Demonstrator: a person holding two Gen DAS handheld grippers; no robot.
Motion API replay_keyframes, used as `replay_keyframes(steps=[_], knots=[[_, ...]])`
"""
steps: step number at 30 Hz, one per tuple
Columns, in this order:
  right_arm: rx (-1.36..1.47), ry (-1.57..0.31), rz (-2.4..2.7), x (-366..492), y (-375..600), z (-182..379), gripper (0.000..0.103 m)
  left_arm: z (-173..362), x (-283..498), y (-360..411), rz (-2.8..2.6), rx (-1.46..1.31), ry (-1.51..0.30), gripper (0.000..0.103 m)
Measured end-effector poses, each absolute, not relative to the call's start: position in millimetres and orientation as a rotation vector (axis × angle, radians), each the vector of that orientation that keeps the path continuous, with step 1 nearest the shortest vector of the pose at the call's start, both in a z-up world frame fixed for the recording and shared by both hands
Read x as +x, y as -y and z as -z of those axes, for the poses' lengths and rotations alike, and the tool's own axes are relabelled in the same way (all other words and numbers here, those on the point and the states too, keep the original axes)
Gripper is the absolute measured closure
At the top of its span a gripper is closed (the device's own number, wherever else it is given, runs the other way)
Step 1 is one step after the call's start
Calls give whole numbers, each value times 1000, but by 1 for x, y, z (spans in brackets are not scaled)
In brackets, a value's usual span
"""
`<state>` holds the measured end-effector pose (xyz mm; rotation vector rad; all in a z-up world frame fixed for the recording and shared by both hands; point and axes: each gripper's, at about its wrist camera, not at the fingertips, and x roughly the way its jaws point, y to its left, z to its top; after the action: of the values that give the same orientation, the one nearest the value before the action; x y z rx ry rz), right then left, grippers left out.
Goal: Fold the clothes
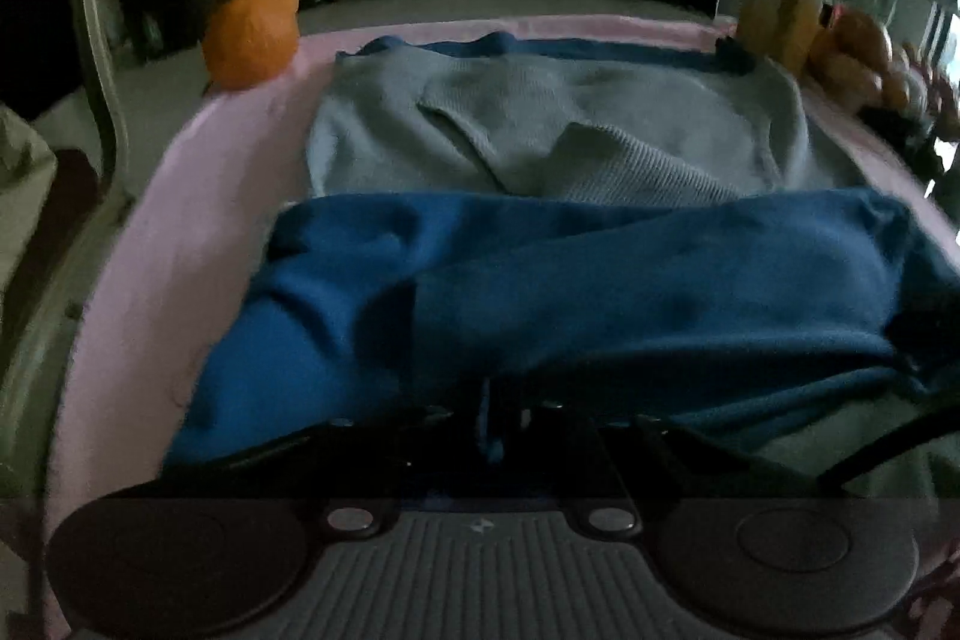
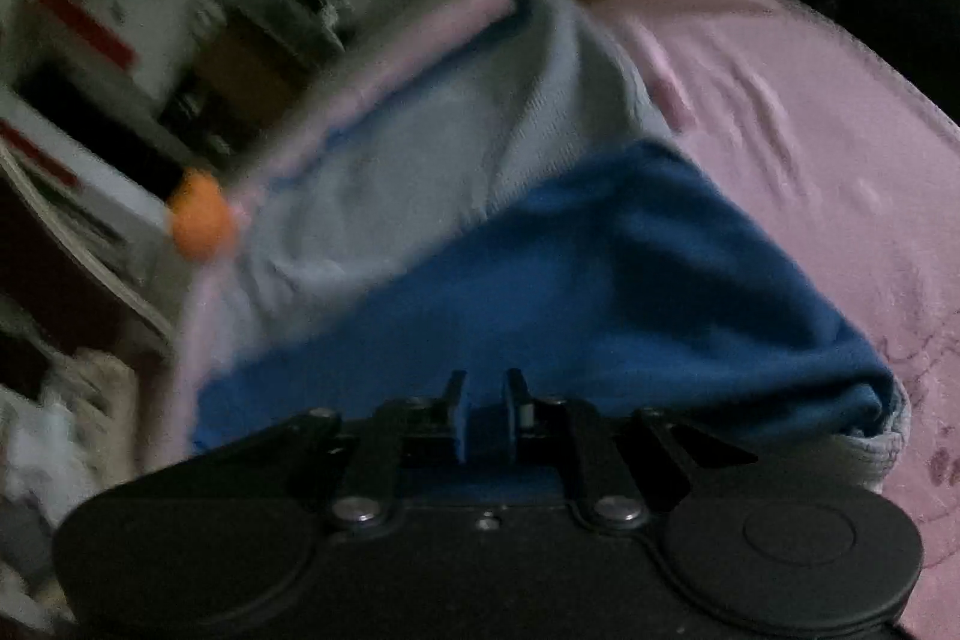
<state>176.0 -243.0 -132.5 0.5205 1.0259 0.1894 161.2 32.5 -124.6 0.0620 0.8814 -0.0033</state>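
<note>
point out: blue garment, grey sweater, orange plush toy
blue garment (image 1: 600,292), left wrist view, middle of the folded-over part.
grey sweater (image 1: 540,130), left wrist view, centre of the knit.
orange plush toy (image 1: 249,37), left wrist view, its body.

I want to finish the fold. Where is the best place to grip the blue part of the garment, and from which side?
Probably its near folded edge, approached from the near side: that edge lies bunched toward both grippers, and the right gripper already pinches it there.
</note>
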Motion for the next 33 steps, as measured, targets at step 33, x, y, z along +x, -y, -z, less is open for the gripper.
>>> replay_keyframes(steps=[33], knots=[[297, -1128, -291, 110, 187, 118, 88, 117, 91, -23, 103, 52, -1012, 86]])
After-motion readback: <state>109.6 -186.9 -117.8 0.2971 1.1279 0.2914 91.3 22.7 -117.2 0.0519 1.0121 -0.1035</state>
